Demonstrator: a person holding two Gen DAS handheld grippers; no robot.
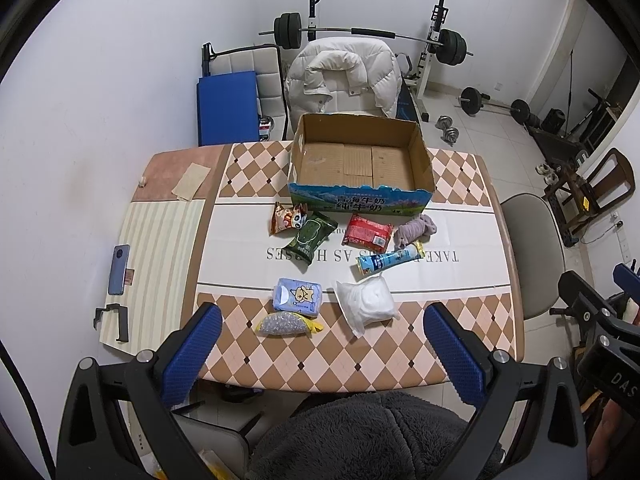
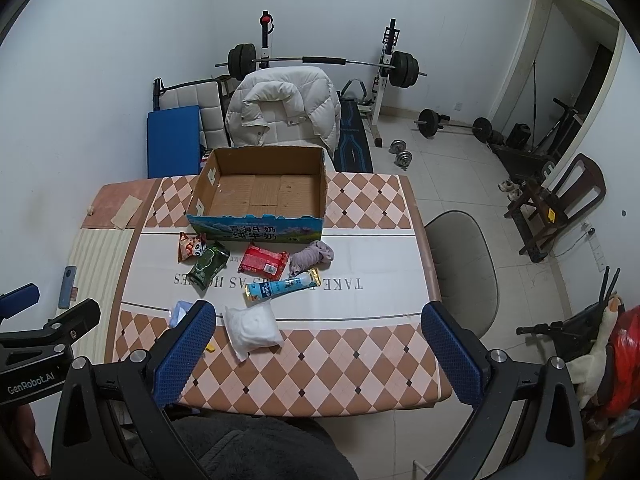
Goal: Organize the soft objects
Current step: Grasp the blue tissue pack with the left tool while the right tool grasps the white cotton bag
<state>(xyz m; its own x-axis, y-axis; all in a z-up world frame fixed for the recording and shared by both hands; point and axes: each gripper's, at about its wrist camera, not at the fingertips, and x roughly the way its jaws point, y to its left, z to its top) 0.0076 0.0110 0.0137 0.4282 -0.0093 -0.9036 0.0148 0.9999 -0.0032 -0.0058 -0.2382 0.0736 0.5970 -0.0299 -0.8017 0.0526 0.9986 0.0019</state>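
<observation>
An empty cardboard box (image 1: 360, 160) (image 2: 260, 192) stands at the table's far side. In front of it lie several soft items: an orange snack bag (image 1: 284, 218), a green wipes pack (image 1: 310, 236), a red pack (image 1: 368, 232), a purple cloth (image 1: 416, 230), a blue tube (image 1: 390, 260), a blue tissue pack (image 1: 298, 296), a white bag (image 1: 366, 304) (image 2: 252, 330) and a grey-yellow pouch (image 1: 286, 324). My left gripper (image 1: 322, 356) and right gripper (image 2: 318, 354) are both open and empty, held above the table's near edge.
A phone (image 1: 119, 270) and a black bracket (image 1: 112, 322) lie on the table's left strip. A grey chair (image 1: 536, 256) stands at the right. A chair with a white jacket (image 1: 344, 76) and weight gear stand behind the table.
</observation>
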